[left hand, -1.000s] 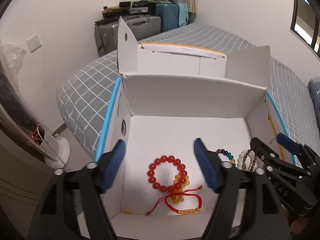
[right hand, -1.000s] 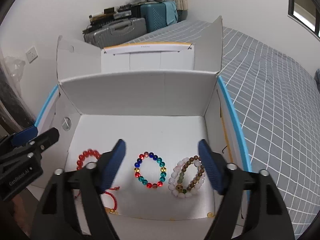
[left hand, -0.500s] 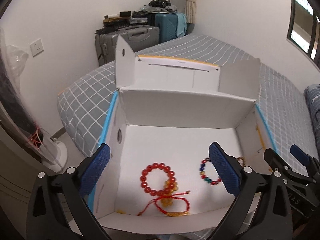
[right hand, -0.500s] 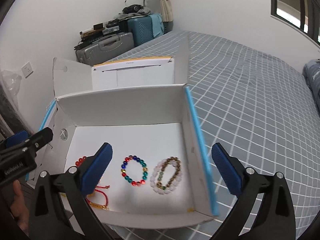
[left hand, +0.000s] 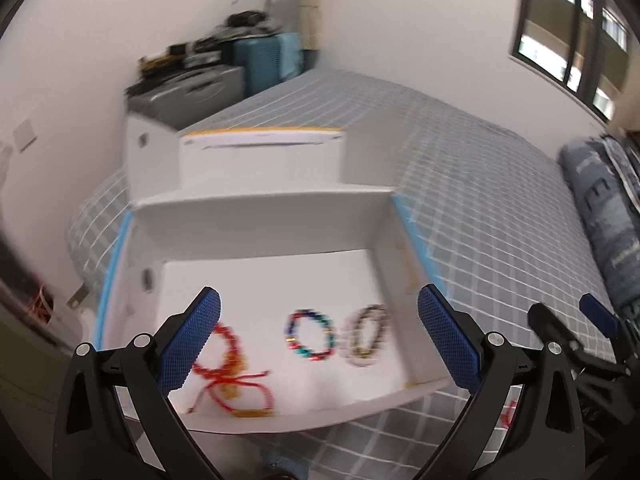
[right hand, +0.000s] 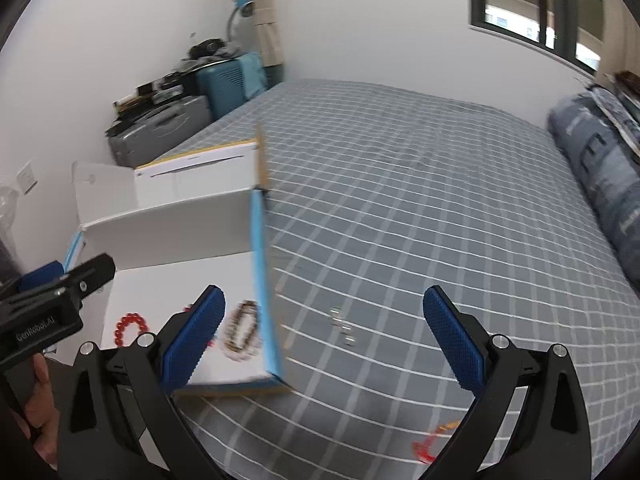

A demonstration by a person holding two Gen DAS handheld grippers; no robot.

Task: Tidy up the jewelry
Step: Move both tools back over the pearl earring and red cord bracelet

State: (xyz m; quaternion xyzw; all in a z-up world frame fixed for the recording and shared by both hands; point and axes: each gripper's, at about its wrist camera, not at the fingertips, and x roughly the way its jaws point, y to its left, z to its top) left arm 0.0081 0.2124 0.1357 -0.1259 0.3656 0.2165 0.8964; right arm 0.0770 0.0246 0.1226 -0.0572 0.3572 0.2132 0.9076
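Ahead of my blue-padded left gripper (left hand: 320, 340) I see a white box (left hand: 264, 220) edged in blue, red bracelet (left hand: 218, 354), multicoloured bracelet (left hand: 310, 338), and grey white-checked bedspread (right hand: 420, 200).

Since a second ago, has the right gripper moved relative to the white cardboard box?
Yes. The right gripper has swung rightwards off the white cardboard box over the grey checked bedspread; its jaws have just been opening, with nothing between them.
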